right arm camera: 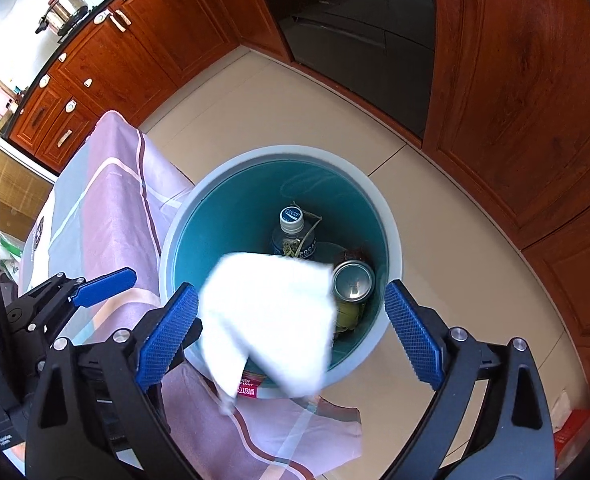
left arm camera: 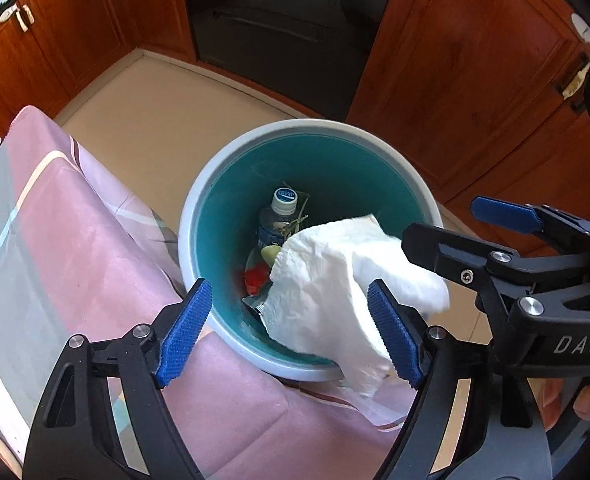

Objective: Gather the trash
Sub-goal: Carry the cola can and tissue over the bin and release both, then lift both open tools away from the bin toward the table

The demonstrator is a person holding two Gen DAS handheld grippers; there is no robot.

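A crumpled white tissue hangs over the mouth of the round bin, whose pale rim encloses a teal inside. My left gripper stands open above the bin's near edge, and the tissue brushes only its right pad. My right gripper is open too, with the blurred tissue lying against its left pad. Neither gripper clamps it. In the bin lie a capped plastic bottle, a drinks can and a red scrap.
A table under a pink and grey patterned cloth stands left of the bin and touches it. Wooden cabinets and a dark appliance ring the beige tiled floor. A steel pot sits on the counter.
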